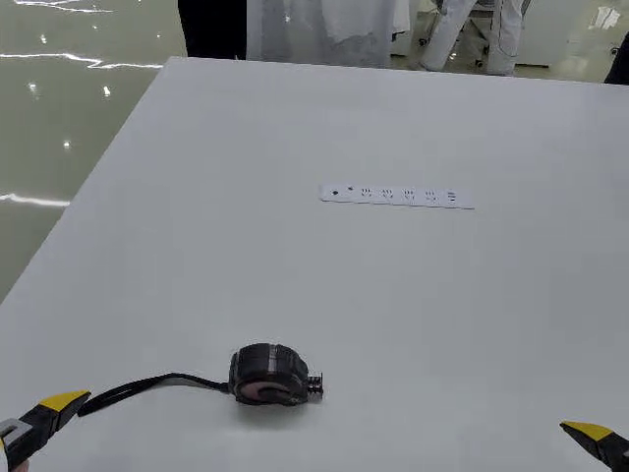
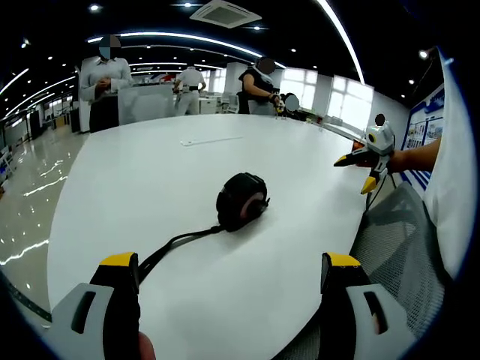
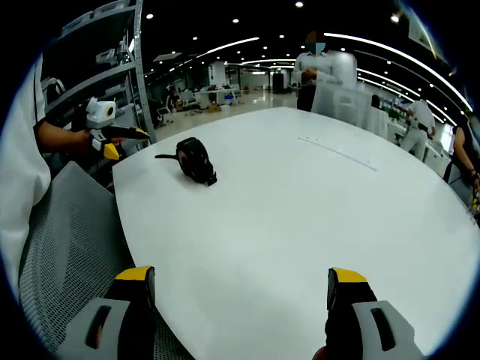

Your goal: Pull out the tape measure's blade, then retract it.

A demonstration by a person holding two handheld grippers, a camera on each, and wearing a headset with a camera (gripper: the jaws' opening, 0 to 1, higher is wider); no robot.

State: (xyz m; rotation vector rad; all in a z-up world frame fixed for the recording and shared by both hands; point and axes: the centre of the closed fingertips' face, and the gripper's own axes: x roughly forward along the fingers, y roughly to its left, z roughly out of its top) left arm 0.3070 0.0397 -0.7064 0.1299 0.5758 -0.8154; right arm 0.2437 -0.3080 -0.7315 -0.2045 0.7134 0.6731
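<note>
Head view crops left gripper (image 2: 225, 262) and right gripper (image 3: 240, 274), both gaping empty; black round tape measure (image 1: 270, 375) lies near, blade hidden.

table (image 1: 442, 315) open all round tape measure (image 1: 267, 375) | power strip (image 1: 396, 196) well beyond

- My right gripper (image 3: 240, 276) hangs over the near edge of the white table (image 3: 315, 225), with its yellow-tipped jaws wide apart and only bare tabletop between them.
- The black tape measure (image 3: 196, 160) lies on the table, far and to the left, and its strap (image 3: 166, 156) trails left.
- The left gripper (image 3: 126, 142) hovers near that strap, jaws parted.
- A power strip (image 3: 337, 154) lies farther off, to the right.
</note>
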